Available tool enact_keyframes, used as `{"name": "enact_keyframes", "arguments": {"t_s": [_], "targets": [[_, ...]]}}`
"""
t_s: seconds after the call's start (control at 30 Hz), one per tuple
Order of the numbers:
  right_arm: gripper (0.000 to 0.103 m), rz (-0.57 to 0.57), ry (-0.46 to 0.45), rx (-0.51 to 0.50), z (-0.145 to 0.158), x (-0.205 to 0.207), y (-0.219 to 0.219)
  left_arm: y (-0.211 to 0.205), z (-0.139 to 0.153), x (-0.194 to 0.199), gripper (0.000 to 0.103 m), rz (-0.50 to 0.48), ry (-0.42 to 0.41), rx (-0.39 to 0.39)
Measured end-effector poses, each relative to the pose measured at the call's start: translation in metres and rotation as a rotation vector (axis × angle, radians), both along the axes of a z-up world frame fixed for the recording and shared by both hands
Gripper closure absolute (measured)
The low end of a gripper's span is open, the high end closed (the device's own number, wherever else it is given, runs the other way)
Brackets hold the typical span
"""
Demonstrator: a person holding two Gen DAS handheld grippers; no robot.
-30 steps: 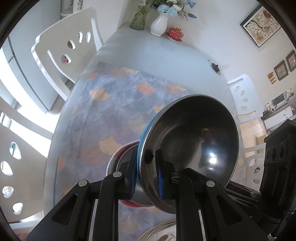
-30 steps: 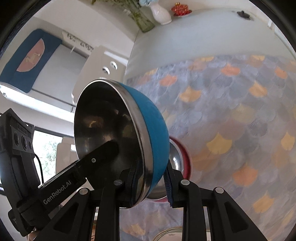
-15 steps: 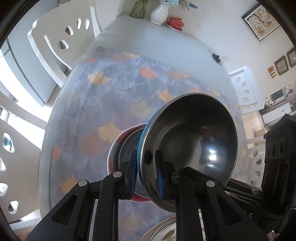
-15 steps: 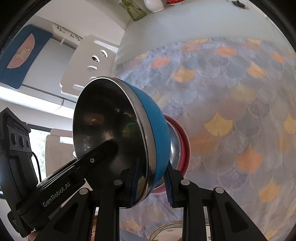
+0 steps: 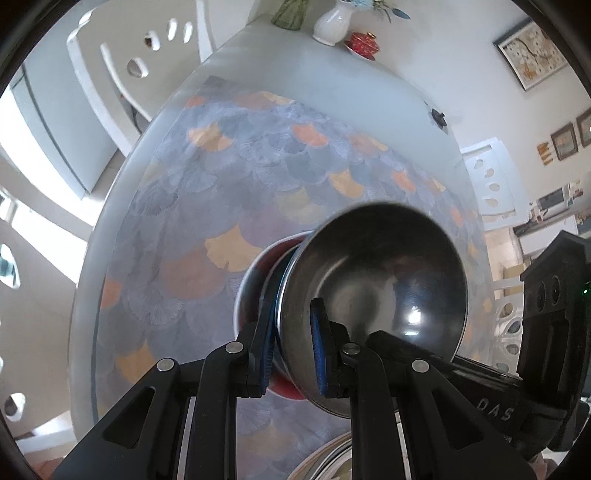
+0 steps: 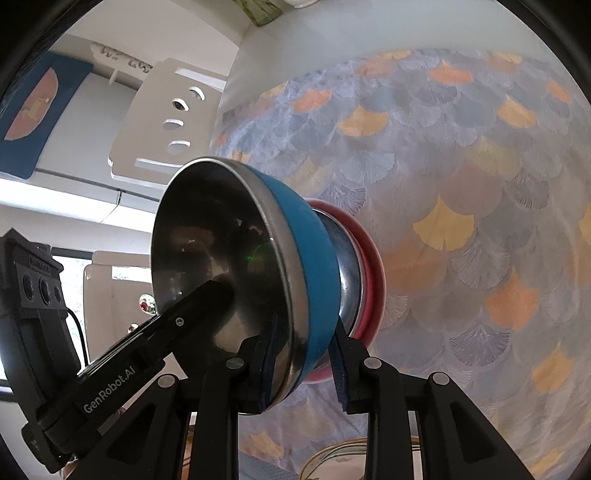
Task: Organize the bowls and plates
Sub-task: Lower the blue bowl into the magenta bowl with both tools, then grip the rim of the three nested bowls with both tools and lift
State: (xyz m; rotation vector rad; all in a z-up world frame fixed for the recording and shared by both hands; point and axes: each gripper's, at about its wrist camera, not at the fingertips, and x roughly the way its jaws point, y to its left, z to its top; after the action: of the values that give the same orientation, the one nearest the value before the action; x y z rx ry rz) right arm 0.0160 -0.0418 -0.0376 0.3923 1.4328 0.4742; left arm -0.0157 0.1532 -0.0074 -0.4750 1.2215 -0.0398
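Observation:
A blue bowl with a steel inside (image 5: pixel 376 280) (image 6: pixel 306 258) is held by both grippers on opposite sides of its rim. My left gripper (image 5: pixel 291 354) is shut on the rim; my right gripper (image 6: pixel 303 365) is shut on the rim too. The blue bowl sits tilted, partly inside a red bowl with a steel inside (image 5: pixel 255 273) (image 6: pixel 365 273) on the table. The right gripper's finger shows in the left wrist view (image 5: pixel 443 365), and the left gripper's finger in the right wrist view (image 6: pixel 177 325).
A fan-patterned cloth (image 5: pixel 221 206) covers the round table (image 5: pixel 332 85). A patterned plate (image 6: pixel 343 461) lies at the near edge. White chairs (image 5: pixel 122 62) stand around. A white vase (image 5: pixel 330 22) and a red dish (image 5: pixel 364 42) stand at the far edge.
Both grippers have lowered the blue bowl down toward the table and into the red bowl. The grip on the rim is unchanged.

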Motion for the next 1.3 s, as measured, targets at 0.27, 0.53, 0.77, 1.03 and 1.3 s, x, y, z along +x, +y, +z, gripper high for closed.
{"name": "enact_keyframes", "arguments": {"t_s": [0.27,0.53,0.77,1.03,1.3], "targets": [[0.064,-0.025,-0.010,-0.031,0.002,0.002,-0.009,0.013,-0.008,-0.004,0.086,0.025,0.011,-0.022],[0.059,-0.088,0.031,-0.034,-0.015,0.002,-0.036,0.016,-0.007,-0.003,0.075,0.036,0.011,-0.070],[0.054,-0.127,0.041,0.033,-0.021,0.000,-0.051,0.025,0.003,-0.003,0.036,0.045,-0.039,-0.037],[0.051,-0.117,0.054,0.090,-0.028,0.009,-0.041,0.032,-0.025,0.009,0.037,0.035,0.028,-0.094],[0.052,-0.061,0.091,0.101,-0.050,0.018,-0.020,0.018,-0.043,0.018,0.058,-0.048,0.050,-0.086]]}}
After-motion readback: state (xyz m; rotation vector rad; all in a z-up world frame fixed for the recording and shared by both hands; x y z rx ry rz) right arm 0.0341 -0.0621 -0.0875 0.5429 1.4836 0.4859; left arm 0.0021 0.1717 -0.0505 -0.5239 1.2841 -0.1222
